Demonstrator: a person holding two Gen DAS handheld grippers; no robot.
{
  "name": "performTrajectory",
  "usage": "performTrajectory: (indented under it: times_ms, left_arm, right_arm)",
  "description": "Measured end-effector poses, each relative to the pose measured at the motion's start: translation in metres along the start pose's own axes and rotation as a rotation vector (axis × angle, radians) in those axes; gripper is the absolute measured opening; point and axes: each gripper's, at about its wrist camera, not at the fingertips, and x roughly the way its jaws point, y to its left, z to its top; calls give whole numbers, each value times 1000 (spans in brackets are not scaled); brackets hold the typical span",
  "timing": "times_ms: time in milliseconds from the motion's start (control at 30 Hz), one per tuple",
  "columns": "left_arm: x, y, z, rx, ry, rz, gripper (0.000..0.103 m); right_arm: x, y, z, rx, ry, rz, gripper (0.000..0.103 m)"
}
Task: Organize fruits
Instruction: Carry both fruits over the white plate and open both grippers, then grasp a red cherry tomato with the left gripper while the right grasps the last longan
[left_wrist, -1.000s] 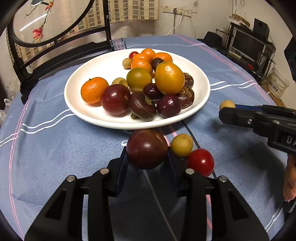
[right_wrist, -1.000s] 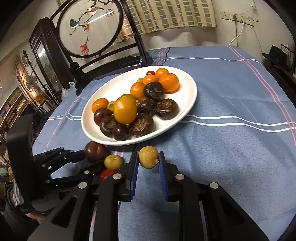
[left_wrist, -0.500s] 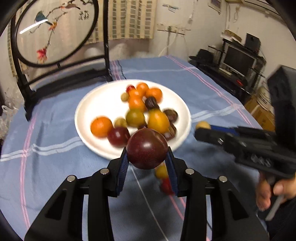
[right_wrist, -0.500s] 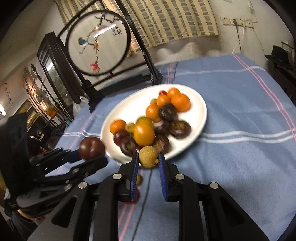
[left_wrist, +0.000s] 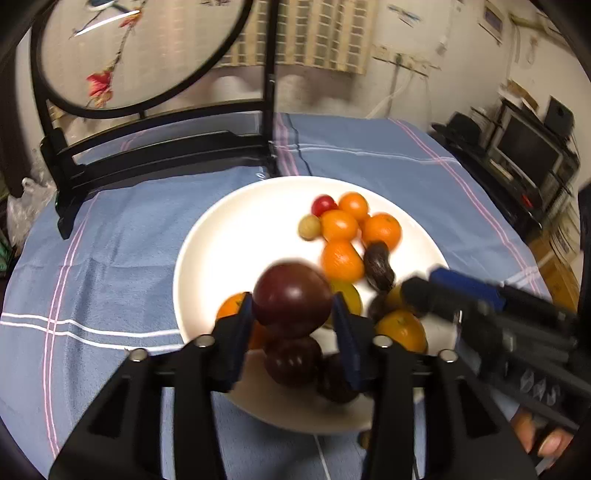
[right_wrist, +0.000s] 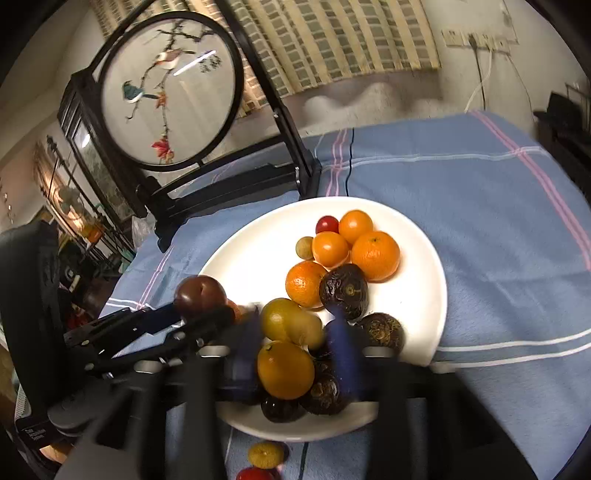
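Observation:
My left gripper (left_wrist: 293, 317) is shut on a dark red plum (left_wrist: 291, 295) and holds it above the near side of the white plate (left_wrist: 236, 236); plum and gripper also show in the right wrist view (right_wrist: 199, 295). My right gripper (right_wrist: 295, 332) is shut on a small tan longan (right_wrist: 306, 328), blurred, above the plate's near fruit. The plate (right_wrist: 413, 229) holds oranges (right_wrist: 375, 254), dark passion fruits (right_wrist: 343, 286), a yellow-orange tomato (right_wrist: 284, 369) and a cherry tomato (right_wrist: 327, 223).
A small yellow fruit (right_wrist: 266, 454) and a red cherry tomato (right_wrist: 255, 473) lie on the blue tablecloth (right_wrist: 498, 258) in front of the plate. A black-framed round embroidery screen (right_wrist: 166, 92) stands at the table's back left. A desk with a monitor (left_wrist: 528, 147) is at right.
Both grippers have lifted and moved forward over the plate with their fruits held. The two small fruits stay on the cloth behind, near the plate's front edge.

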Motion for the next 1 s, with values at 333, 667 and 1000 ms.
performTrajectory:
  times_ms: [333, 667, 1000]
  left_arm:
    - [-38, 3, -15, -14, -73, -20, 66]
    - [-56, -30, -81, 70, 19, -100, 70]
    - [-20, -56, -120, 113, 162, -114, 40]
  right_arm:
    - [-32, -28, -25, 41, -28, -24, 53]
    - [-59, -38, -62, 16, -33, -62, 55]
    - [-69, -41, -80, 25, -43, -39, 55]
